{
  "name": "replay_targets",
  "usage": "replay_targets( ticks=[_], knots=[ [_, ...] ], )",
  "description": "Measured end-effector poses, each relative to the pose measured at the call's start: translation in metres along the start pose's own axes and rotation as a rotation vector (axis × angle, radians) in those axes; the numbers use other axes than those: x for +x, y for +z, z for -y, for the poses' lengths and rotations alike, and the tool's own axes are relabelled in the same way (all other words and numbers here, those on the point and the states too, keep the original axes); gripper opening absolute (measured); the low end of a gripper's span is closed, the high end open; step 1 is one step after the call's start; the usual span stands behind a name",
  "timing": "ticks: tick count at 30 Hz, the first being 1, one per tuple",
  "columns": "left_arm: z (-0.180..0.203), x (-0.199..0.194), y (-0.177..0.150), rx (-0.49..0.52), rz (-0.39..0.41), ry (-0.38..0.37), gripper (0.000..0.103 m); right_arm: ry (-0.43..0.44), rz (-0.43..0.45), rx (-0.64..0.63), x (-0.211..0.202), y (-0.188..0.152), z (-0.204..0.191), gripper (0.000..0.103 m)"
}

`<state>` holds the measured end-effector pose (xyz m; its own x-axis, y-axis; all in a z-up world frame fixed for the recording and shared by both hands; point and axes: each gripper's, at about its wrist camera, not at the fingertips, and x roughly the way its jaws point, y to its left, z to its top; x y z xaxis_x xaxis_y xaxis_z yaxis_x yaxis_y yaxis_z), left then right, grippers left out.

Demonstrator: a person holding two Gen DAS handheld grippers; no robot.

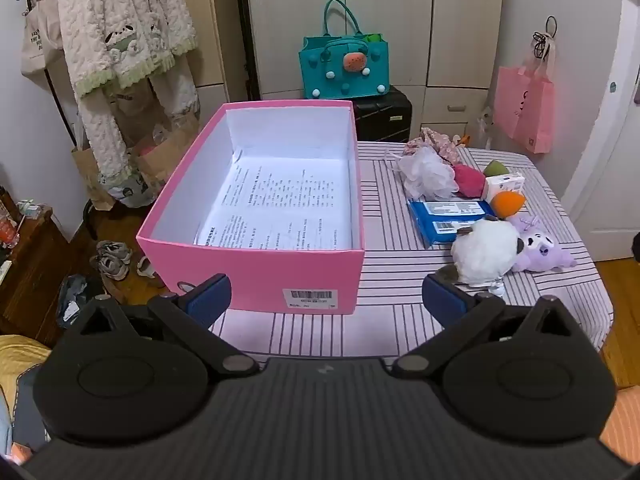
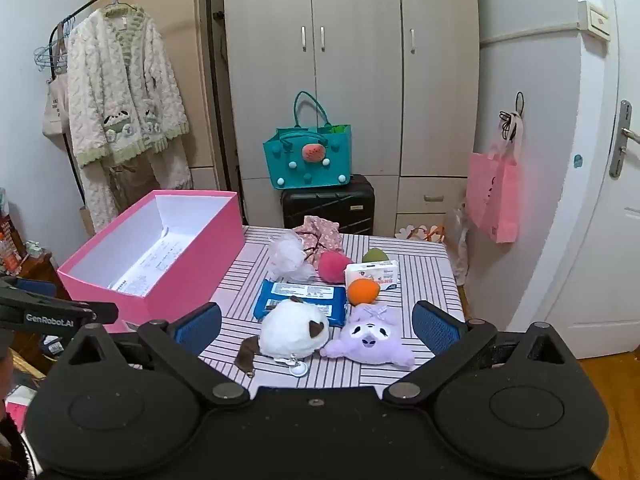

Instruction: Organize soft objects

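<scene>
An open pink box (image 1: 256,268) (image 2: 188,264) with printed paper inside stands on the left of the striped table (image 1: 400,264). To its right lie a white plush (image 1: 484,254) (image 2: 294,332), a purple plush (image 1: 540,250) (image 2: 370,336), an orange sponge (image 2: 363,291), a blue wipes pack (image 2: 300,298), a white mesh puff (image 2: 288,258), a pink ball (image 2: 334,266) and a tissue pack (image 2: 372,274). My left gripper (image 1: 326,300) is open in front of the box's near wall. My right gripper (image 2: 318,326) is open, held back from the two plushes, which show between its fingers untouched.
A floral cloth (image 2: 322,232) and a green sponge (image 2: 375,255) lie at the table's far side. Behind stand a black suitcase (image 2: 328,204) with a teal bag (image 2: 308,156), a wardrobe, a hanging pink bag (image 2: 494,196) and a clothes rack (image 2: 120,120) at left.
</scene>
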<state>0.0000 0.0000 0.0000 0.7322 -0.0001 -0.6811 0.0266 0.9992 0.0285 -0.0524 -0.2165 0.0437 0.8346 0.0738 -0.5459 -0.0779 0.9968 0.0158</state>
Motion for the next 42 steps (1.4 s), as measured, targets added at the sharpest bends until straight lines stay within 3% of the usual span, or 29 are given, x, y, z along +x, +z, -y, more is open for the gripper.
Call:
replay_targets(
  ticks=[6,27,42],
  knots=[
    [-0.006,0.000,-0.001,-0.032,0.001,-0.050,0.103,0.009,-0.016,-0.003,-0.001,0.000,0.005,0.103],
    [0.000,-0.006,-0.007,0.005,0.025,-0.023,0.103,-0.046,-0.026,-0.026,-0.002,-0.006,0.002,0.103],
    [-0.002,-0.005,-0.010,0.009,0.024,-0.017,0.103,-0.038,-0.025,-0.029,-0.003,-0.007,-0.001,0.103]
  ],
)
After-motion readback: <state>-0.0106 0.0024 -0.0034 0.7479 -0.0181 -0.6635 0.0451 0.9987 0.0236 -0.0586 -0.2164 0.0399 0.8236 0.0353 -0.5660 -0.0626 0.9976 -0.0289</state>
